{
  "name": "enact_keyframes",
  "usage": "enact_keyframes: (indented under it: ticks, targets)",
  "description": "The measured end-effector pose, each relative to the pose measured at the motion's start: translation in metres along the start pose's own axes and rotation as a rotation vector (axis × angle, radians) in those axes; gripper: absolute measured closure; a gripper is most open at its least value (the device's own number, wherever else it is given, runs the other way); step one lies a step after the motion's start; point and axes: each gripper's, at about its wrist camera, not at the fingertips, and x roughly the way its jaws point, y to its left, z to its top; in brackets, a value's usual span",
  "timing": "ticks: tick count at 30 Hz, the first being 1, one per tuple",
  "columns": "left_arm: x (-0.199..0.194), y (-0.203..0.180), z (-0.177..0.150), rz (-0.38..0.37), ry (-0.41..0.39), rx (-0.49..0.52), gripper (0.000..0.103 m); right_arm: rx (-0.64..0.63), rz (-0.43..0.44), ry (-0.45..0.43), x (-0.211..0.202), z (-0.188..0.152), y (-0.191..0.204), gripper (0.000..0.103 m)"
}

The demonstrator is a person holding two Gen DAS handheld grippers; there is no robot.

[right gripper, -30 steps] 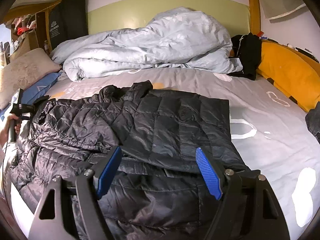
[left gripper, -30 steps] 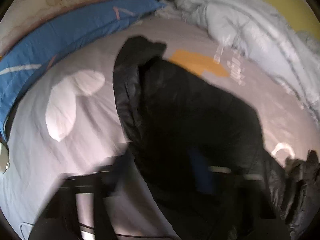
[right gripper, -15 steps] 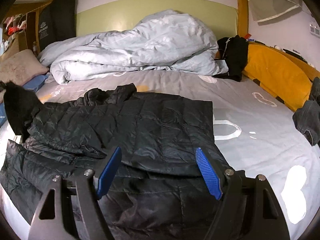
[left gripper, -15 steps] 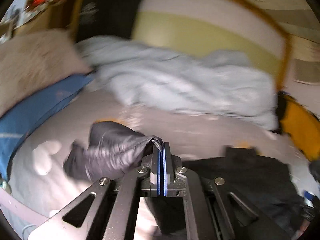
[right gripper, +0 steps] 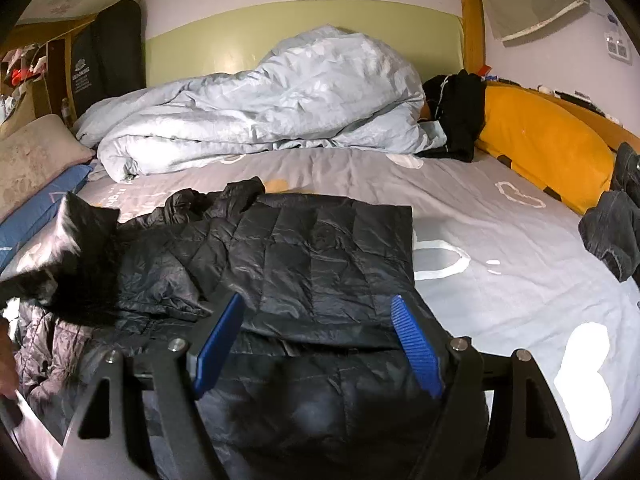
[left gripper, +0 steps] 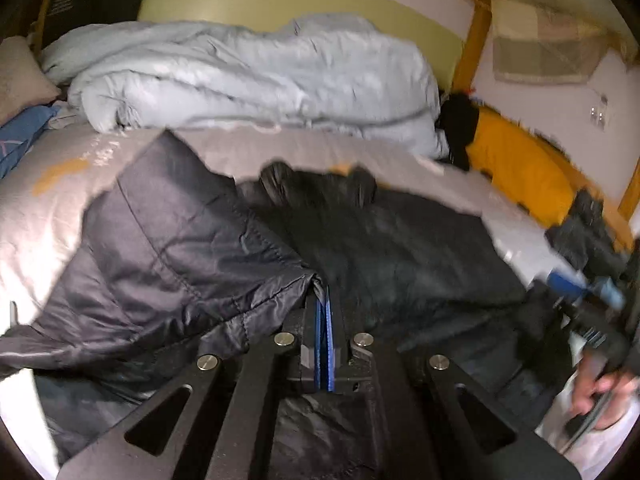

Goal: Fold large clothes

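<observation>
Bed point(right gripper: 520, 240) bears one black jacket point(right gripper: 320, 256); left tool point(left gripper: 323, 304) clamps its sleeve point(left gripper: 172, 248), right tool point(right gripper: 320, 344) spread apart

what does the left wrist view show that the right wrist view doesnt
Only the left wrist view shows the left gripper shut on the sleeve, and the right hand on its handle.

Only the right wrist view shows the right gripper open above the black puffer jacket, touching nothing, and the white shapes on the grey sheet.

Both show the jacket, pale blue duvet and orange cushion.
</observation>
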Motion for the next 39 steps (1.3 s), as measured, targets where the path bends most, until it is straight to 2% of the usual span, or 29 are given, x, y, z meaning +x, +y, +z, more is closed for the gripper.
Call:
enact_keyframes:
  ticks: [4, 5, 7, 9, 11, 13, 15, 18, 20, 22, 24, 26, 28, 31, 32, 33, 34, 35, 36, 39]
  targets:
    - [0.023, -0.008, -0.019, -0.011, 0.094, 0.017, 0.101, -0.012, -0.005, -0.014, -0.003, 0.001, 0.001, 0.028]
    - [0.021, -0.009, -0.022, -0.002, 0.098, 0.023, 0.095, -0.012, -0.002, -0.014, -0.004, 0.001, 0.001, 0.028]
    - [0.008, -0.013, -0.03, -0.015, 0.093, 0.045, 0.077, -0.01, -0.003, -0.01, -0.002, 0.001, 0.0, 0.028]
    - [-0.011, -0.015, -0.037, -0.007, 0.054, 0.056, 0.047, -0.007, 0.003, -0.005, -0.001, 0.0, 0.0, 0.028]
    - [-0.033, -0.01, -0.039, -0.012, 0.012, 0.033, 0.038, -0.004, 0.005, -0.003, -0.001, -0.001, 0.0, 0.028]
    - [-0.057, 0.001, -0.036, -0.024, -0.04, -0.029, 0.037, -0.005, 0.005, -0.006, -0.002, -0.002, 0.002, 0.028]
    - [-0.077, 0.017, -0.03, -0.014, -0.097, -0.079, 0.031, -0.01, 0.002, -0.011, -0.002, -0.003, 0.003, 0.028]
    - [-0.101, 0.042, -0.021, 0.074, -0.184, -0.136, 0.019, -0.02, 0.003, -0.02, -0.004, -0.005, 0.007, 0.028]
    - [-0.106, 0.066, -0.017, 0.14, -0.189, -0.191, 0.018, -0.03, 0.002, -0.025, -0.005, -0.006, 0.01, 0.028]
    - [-0.104, 0.095, -0.018, 0.235, -0.158, -0.293, 0.017, -0.042, 0.006, -0.028, -0.006, -0.007, 0.014, 0.028]
    - [-0.094, 0.126, -0.028, 0.337, -0.099, -0.446, 0.017, -0.053, 0.01, -0.029, -0.006, -0.008, 0.017, 0.028]
    - [-0.082, 0.149, -0.039, 0.326, -0.037, -0.541, 0.017, -0.066, 0.013, -0.027, -0.006, -0.009, 0.02, 0.028]
    - [-0.072, 0.162, -0.044, 0.307, 0.0, -0.594, 0.018, -0.08, 0.015, -0.025, -0.005, -0.01, 0.024, 0.028]
    - [-0.068, 0.168, -0.043, 0.278, -0.018, -0.599, 0.025, -0.09, 0.014, -0.025, -0.006, -0.011, 0.026, 0.028]
    - [-0.07, 0.167, -0.044, 0.272, -0.026, -0.585, 0.039, -0.091, 0.015, -0.025, -0.006, -0.011, 0.027, 0.028]
    - [-0.069, 0.164, -0.043, 0.258, -0.032, -0.563, 0.06, -0.092, 0.016, -0.025, -0.006, -0.011, 0.027, 0.028]
    - [-0.068, 0.161, -0.041, 0.237, -0.035, -0.533, 0.072, -0.091, 0.016, -0.026, -0.006, -0.011, 0.027, 0.028]
    - [-0.066, 0.155, -0.037, 0.224, -0.037, -0.503, 0.09, -0.09, 0.018, -0.027, -0.007, -0.011, 0.027, 0.028]
    - [-0.066, 0.147, -0.034, 0.226, -0.047, -0.461, 0.096, -0.089, 0.018, -0.028, -0.007, -0.011, 0.027, 0.028]
    - [-0.073, 0.121, -0.023, 0.238, -0.147, -0.323, 0.098, -0.084, 0.018, -0.037, -0.01, -0.01, 0.026, 0.028]
